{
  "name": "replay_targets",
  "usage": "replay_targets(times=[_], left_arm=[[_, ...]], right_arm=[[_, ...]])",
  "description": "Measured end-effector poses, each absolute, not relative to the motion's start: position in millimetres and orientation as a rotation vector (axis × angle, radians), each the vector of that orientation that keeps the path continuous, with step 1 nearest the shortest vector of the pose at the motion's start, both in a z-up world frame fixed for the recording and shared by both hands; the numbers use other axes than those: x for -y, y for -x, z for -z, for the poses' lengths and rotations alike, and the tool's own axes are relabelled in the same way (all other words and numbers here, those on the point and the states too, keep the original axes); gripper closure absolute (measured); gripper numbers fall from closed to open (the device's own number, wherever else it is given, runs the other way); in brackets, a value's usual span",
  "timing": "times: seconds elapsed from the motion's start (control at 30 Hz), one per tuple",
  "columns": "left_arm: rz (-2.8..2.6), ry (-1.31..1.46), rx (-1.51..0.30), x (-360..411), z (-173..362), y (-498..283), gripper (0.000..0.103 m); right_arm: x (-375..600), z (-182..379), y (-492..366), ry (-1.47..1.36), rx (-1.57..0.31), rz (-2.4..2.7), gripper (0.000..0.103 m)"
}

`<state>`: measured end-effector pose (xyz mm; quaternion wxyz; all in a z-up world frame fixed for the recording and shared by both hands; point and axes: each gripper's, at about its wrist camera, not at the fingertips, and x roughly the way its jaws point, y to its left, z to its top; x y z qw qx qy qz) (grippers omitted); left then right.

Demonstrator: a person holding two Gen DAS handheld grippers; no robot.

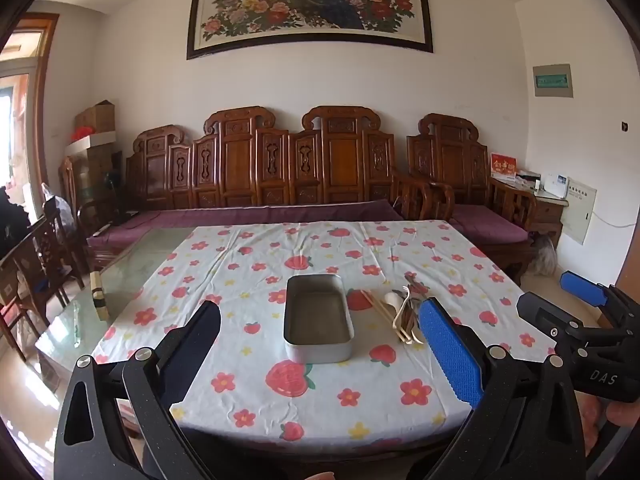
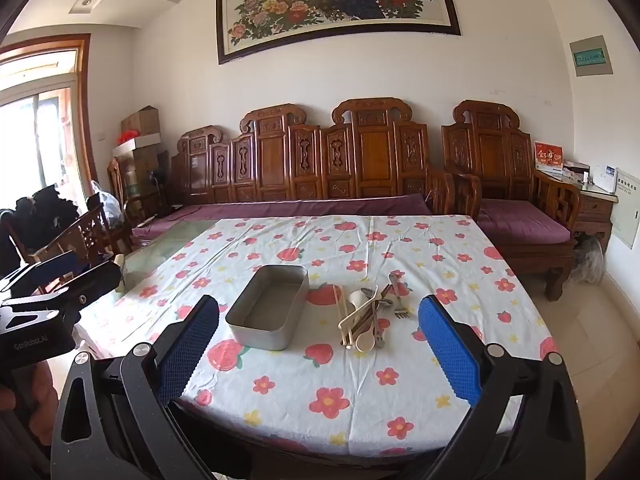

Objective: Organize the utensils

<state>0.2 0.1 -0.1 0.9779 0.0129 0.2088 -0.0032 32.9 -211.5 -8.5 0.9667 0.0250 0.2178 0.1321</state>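
Note:
An empty grey metal tin (image 1: 318, 320) sits mid-table on the flowered cloth; it also shows in the right wrist view (image 2: 269, 306). Right of it lies a pile of utensils (image 1: 400, 310): chopsticks, pale spoons and metal pieces. In the right wrist view the pile (image 2: 370, 314) includes a fork (image 2: 399, 298). My left gripper (image 1: 320, 344) is open and empty, held above the near table edge before the tin. My right gripper (image 2: 318, 344) is open and empty, facing tin and pile. Each gripper shows in the other's view: right (image 1: 584, 304), left (image 2: 60, 276).
The flowered cloth (image 1: 280, 396) covers the right part of a glass-topped table (image 1: 132, 264). A small wooden block (image 1: 98, 294) stands on the glass at left. A carved wooden sofa (image 1: 280, 168) runs behind the table. Chairs stand at far left.

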Motion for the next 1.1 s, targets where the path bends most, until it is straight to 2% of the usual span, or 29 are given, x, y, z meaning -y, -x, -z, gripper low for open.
replay_targets(times=[1.1], left_arm=[[0.005,-0.016,-0.409,0.0,-3.4,2.1,0.006]], right_arm=[[210.4,6.0,-31.5,-0.057,-0.441,-0.270,0.003]])
